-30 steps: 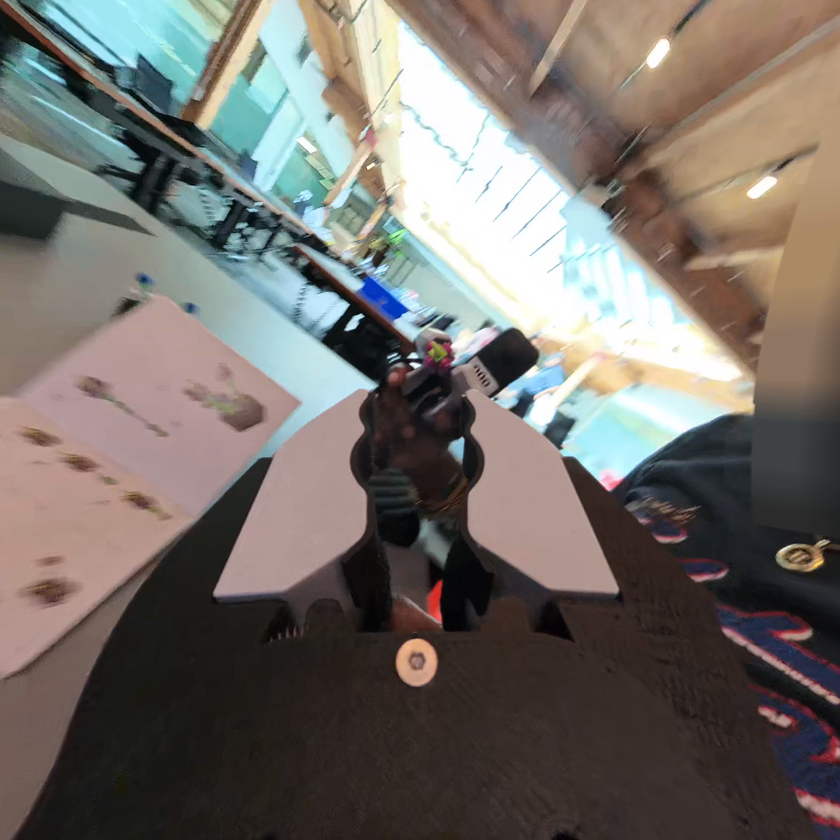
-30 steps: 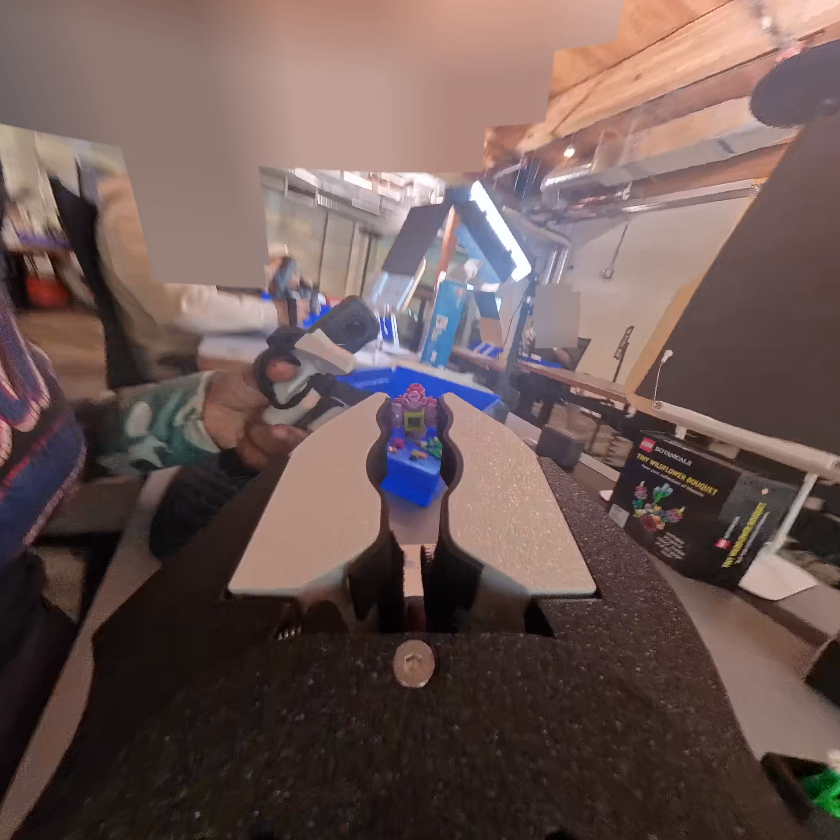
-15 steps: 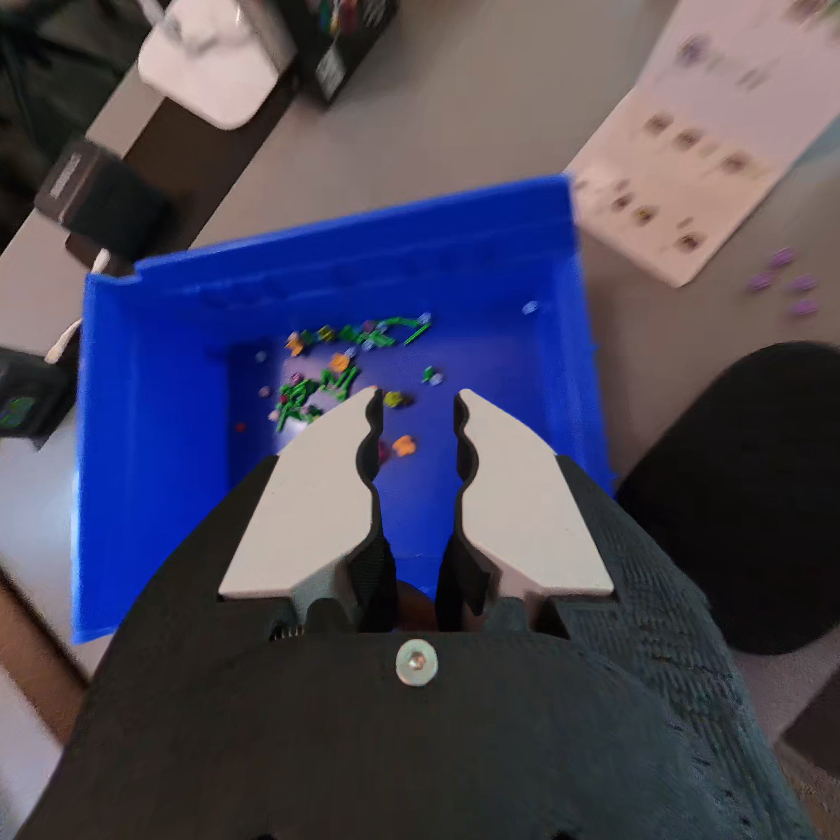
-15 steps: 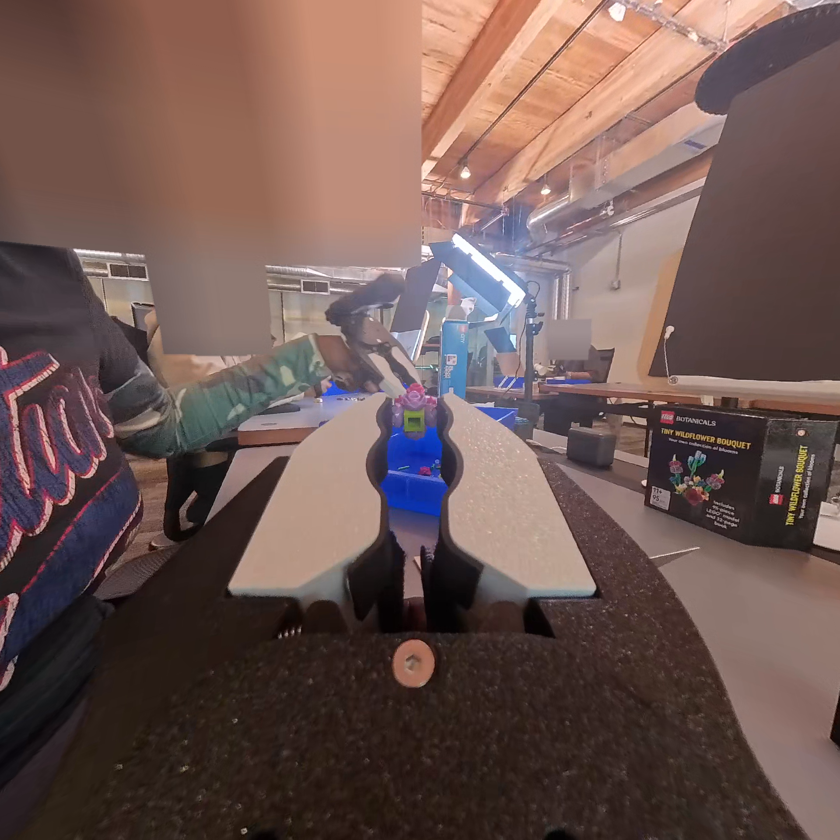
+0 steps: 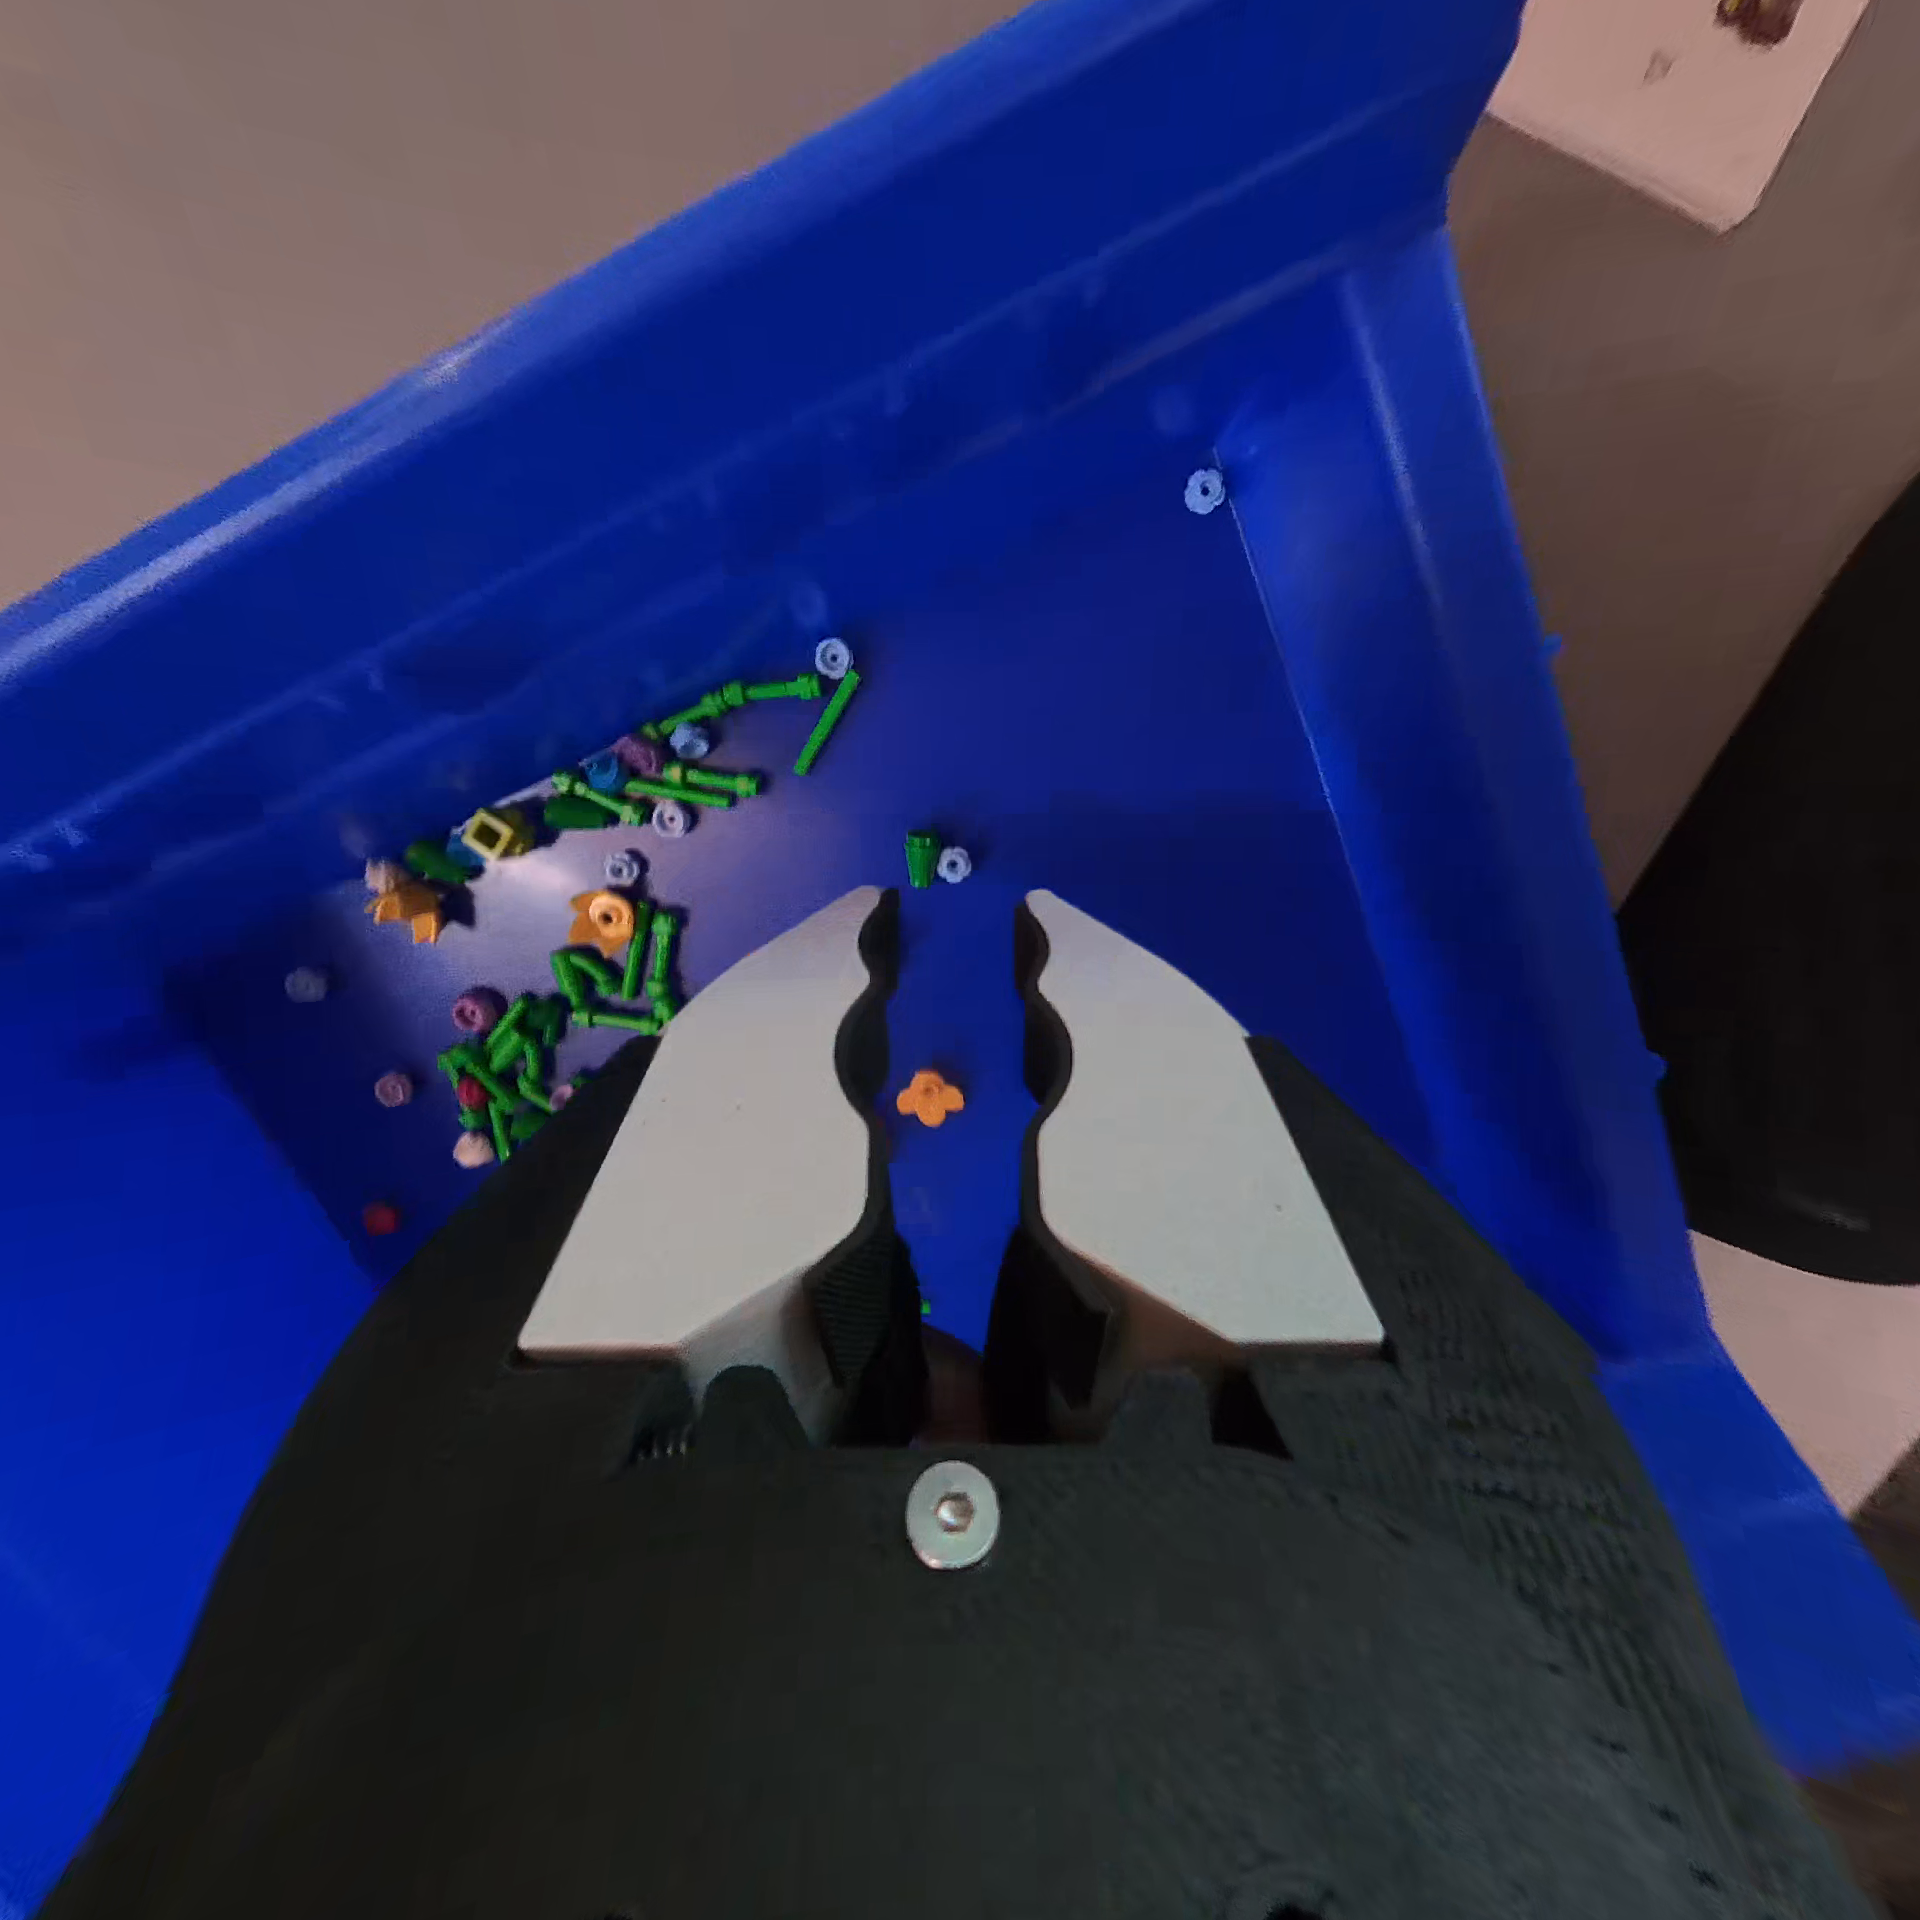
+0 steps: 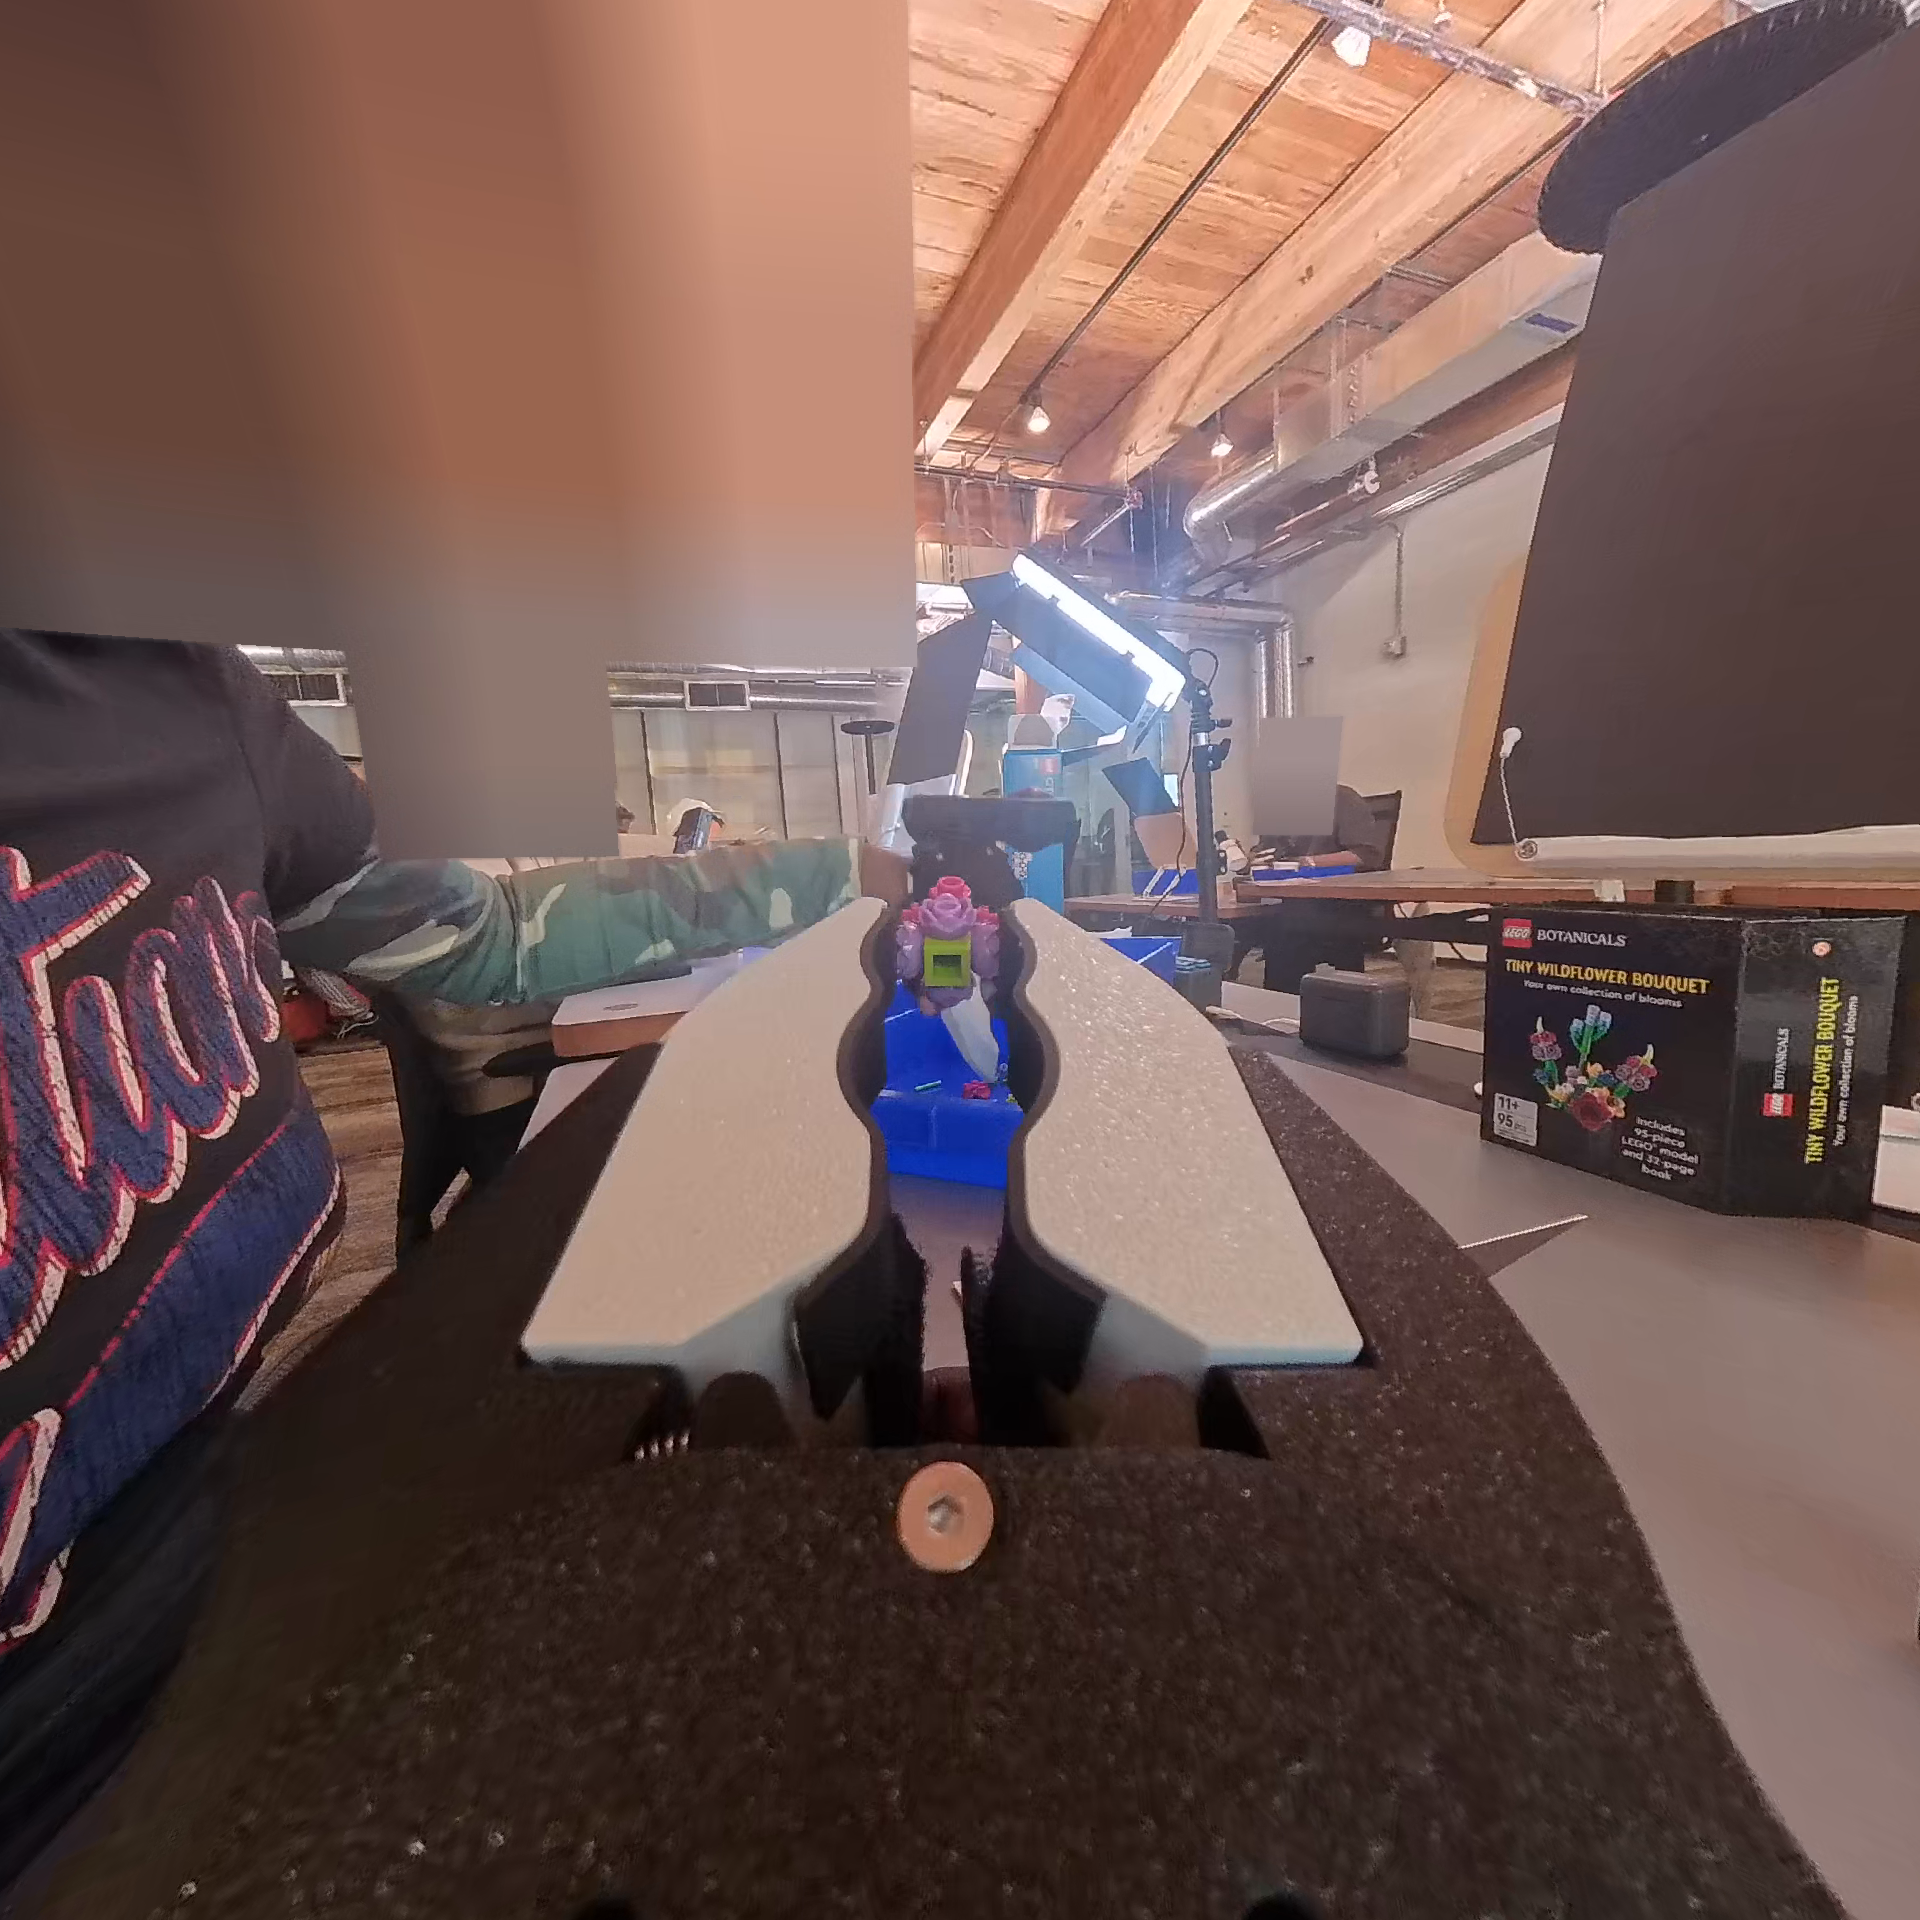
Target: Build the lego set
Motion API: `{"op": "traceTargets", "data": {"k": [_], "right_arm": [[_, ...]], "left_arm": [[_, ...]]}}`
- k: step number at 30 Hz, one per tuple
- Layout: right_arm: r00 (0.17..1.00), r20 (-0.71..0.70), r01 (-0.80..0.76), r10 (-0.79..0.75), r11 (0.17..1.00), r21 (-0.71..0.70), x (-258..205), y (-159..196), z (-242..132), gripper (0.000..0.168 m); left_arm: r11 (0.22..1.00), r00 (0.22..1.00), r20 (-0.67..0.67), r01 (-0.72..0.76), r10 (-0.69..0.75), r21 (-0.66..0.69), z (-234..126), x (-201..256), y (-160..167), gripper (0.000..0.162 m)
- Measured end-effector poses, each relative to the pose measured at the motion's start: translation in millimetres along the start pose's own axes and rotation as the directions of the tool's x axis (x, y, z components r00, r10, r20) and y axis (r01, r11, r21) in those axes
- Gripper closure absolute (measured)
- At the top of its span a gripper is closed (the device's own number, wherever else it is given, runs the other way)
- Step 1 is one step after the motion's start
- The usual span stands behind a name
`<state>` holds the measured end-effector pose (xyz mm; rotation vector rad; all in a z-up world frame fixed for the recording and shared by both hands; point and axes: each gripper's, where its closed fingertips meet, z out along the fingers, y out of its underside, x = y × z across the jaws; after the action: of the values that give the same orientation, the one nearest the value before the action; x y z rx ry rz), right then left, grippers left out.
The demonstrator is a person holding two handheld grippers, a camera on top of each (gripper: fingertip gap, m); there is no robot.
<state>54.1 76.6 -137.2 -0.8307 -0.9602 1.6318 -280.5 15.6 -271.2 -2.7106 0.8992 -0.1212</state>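
The left gripper is held spread and empty, pointing down into the blue bin. An orange flower piece lies on the bin floor, seen between the two fingers and behind the tips, so a short descent is judged enough. The green stems lie scattered further left. The right gripper is clenched on the purple flower assembly, kept upright above the table

Left gripper: angled downward, jaws parted, nothing between them. Right gripper: held level, jaws closed on something small at the tips.
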Motion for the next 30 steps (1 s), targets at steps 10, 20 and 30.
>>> {"op": "traceTargets", "data": {"k": [10, 20, 30], "right_arm": [[1.000, -0.002, -0.009, 0.009, 1.000, 0.007, 1.3, -0.8, -0.7, 0.150], [1.000, -0.018, -0.016, 0.016, 1.000, 0.004, 4.6, 0.4, -0.8, 0.150], [0.999, -0.031, -0.018, 0.018, 1.000, 0.006, 6.4, 0.0, -1.5, 0.150]], "left_arm": [[0.999, 1.000, -0.002, -0.021, 0.021, -0.027, 27.4, -9.6, -1.3, 0.151], [1.000, 1.000, -0.014, -0.006, 0.005, -0.022, 30.9, -7.4, 2.4, 0.151], [0.996, 0.990, -0.111, 0.092, -0.089, 0.015, 31.2, -5.2, 5.0, 0.152]]}}
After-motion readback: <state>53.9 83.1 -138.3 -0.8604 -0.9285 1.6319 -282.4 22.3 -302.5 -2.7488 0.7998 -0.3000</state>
